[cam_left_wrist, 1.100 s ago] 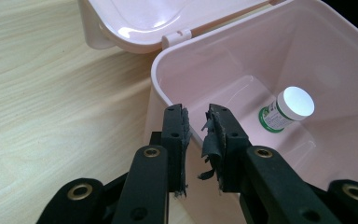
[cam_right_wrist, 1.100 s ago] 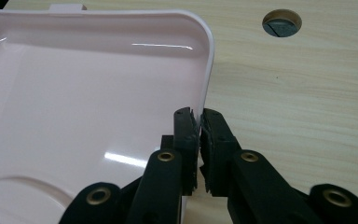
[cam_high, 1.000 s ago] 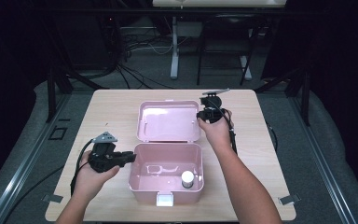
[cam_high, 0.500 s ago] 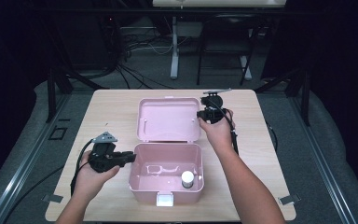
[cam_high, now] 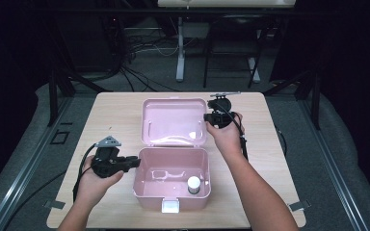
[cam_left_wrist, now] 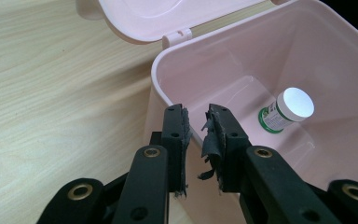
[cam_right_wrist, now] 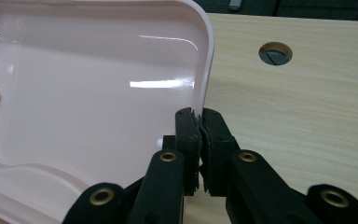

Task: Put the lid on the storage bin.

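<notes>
Since a second ago we see next to nothing shifted: the pink box [cam_high: 171, 185] sits in the same spot on the tabletop [cam_high: 115, 110], its lid [cam_high: 174, 121] lies flung back as before, and both of our hands keep their places. The only change is small: the fingers of the right gripper [cam_right_wrist: 200, 122] have drawn together a touch more.

In the right gripper view we see those fingers [cam_right_wrist: 188, 128] clenched on the lid's right rim, the thin pink edge pinched between the frayed pads. In the high view our right hand [cam_high: 225, 134] holds that gripper [cam_high: 211, 118] just at the lid's right side, near the far right part of the tabletop.

Our left gripper [cam_left_wrist: 196, 122] stands at the box's left wall. In the left gripper view its fingers [cam_left_wrist: 175, 133] straddle the wall's rim, one outside and one inside. A narrow gap stays between them, and we cannot tell whether the pads press on the plastic. From above, our left hand [cam_high: 94, 180] rests on the tabletop with that gripper [cam_high: 134, 161] pointing at the box's left side.

Inside the box a small bottle with a white cap [cam_left_wrist: 285, 110] stands near the front right corner, with a green-banded label; the high view shows it [cam_high: 193, 185] close to the white latch [cam_high: 170, 206].
</notes>
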